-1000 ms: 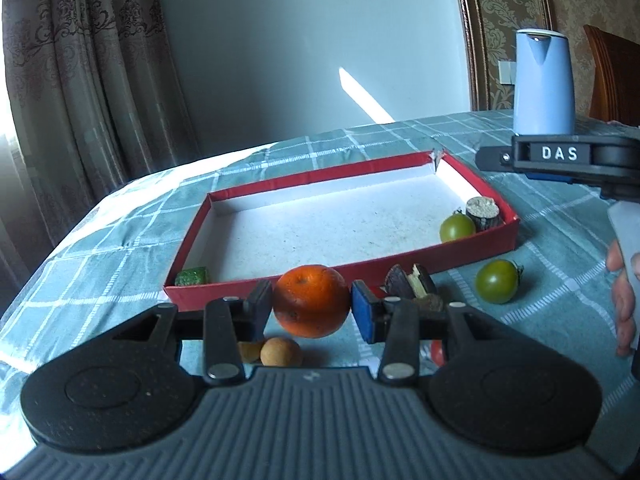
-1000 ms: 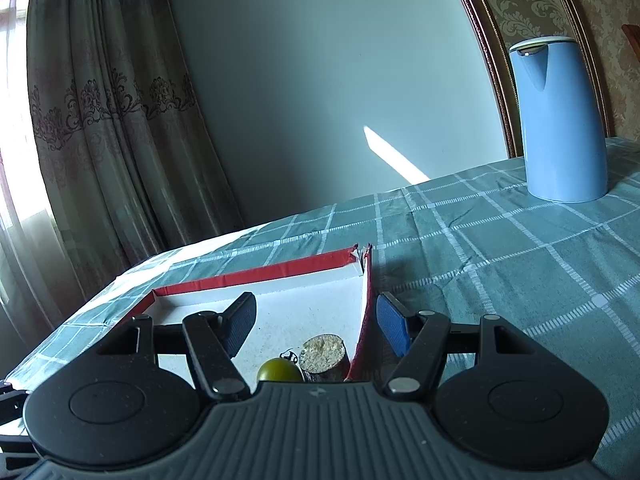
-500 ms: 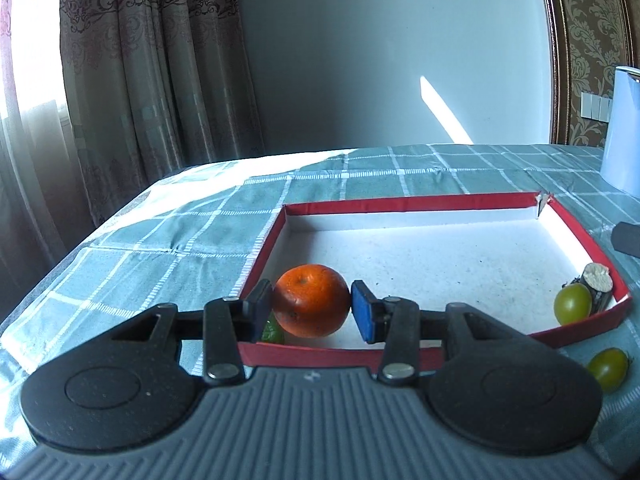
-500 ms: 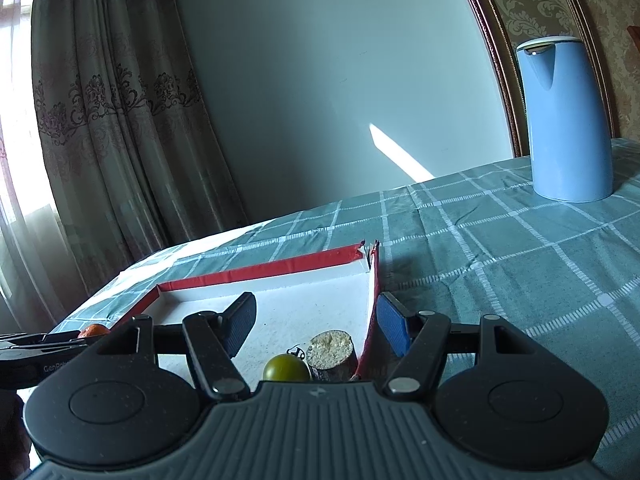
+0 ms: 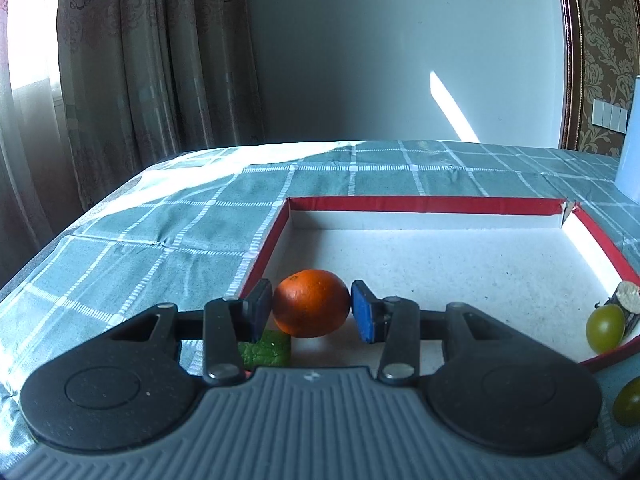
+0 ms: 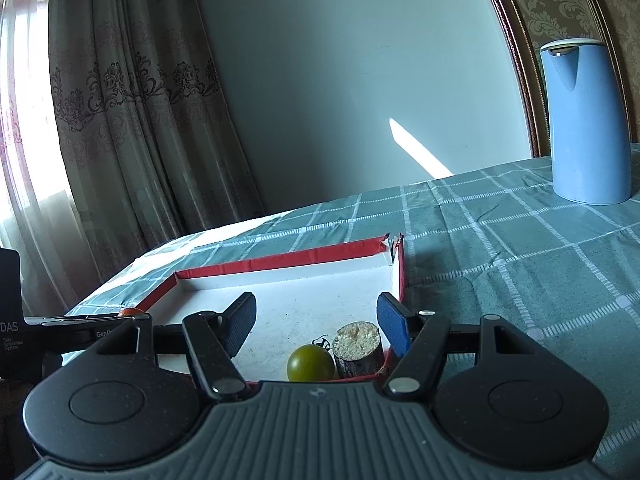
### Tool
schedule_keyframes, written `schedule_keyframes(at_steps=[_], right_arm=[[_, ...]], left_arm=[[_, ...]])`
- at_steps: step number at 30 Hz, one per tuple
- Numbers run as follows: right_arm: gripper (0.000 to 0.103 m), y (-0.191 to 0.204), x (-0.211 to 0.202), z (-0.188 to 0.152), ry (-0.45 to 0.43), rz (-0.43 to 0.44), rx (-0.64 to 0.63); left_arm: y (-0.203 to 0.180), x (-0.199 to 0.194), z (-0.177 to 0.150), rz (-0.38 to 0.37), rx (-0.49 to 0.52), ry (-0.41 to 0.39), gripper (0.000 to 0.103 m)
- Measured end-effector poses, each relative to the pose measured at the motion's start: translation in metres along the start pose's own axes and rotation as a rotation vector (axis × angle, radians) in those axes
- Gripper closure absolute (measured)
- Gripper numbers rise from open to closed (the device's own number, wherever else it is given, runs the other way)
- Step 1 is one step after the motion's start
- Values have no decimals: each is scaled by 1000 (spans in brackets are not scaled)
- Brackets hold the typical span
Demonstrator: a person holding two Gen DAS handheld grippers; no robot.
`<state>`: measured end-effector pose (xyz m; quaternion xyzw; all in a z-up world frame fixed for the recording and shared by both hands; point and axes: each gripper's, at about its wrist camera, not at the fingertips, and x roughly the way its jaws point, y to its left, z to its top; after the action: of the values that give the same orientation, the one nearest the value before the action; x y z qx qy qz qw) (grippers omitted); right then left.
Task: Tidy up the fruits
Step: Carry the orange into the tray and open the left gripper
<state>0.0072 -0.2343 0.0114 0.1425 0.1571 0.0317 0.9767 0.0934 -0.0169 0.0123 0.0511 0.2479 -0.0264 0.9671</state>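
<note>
Left gripper (image 5: 311, 312) clamps one orange (image 5: 310, 303) between its two pads, over the near left corner of the tray (image 5: 420, 204); whether the orange rests on the tray floor or hangs just above it cannot be told. The orange is a slightly flattened round, its wider axis running pad to pad and its stem dimple turned up and a little to the left. Just below it, by the left pad, lies one green block (image 5: 266, 353), partly hidden by the gripper body.

Right gripper (image 6: 316, 322) is spread wide and grips nothing. Below the gap between its fingers, in the tray's near right corner, lie one green tomato (image 6: 310, 363) and one short dark stub (image 6: 357, 347) with its pale cut face up; the two touch or nearly so. The left view shows a second green tomato (image 5: 628, 401) outside the tray on the checked cloth (image 5: 160, 256), near that same corner.

Count: one orange, two green tomatoes, one stub, one green block, one tray. One blue kettle (image 6: 584, 120) stands upright, well apart from the tray.
</note>
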Motion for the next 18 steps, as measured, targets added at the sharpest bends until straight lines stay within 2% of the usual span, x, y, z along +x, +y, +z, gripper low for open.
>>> schedule_keyframes(at_steps=[6, 11, 15, 18], right_arm=[[37, 1, 0, 0, 0, 4, -1], [37, 1, 0, 0, 1, 0, -1], [37, 0, -1, 0, 1, -4, -1], [37, 0, -1, 0, -1, -5, 1]], left_arm=[[-6, -1, -2, 17, 31, -24, 54], [-5, -7, -3, 44, 29, -45, 34], [-2, -18, -4, 37, 12, -55, 29], [1, -31, -8, 46, 9, -73, 16]])
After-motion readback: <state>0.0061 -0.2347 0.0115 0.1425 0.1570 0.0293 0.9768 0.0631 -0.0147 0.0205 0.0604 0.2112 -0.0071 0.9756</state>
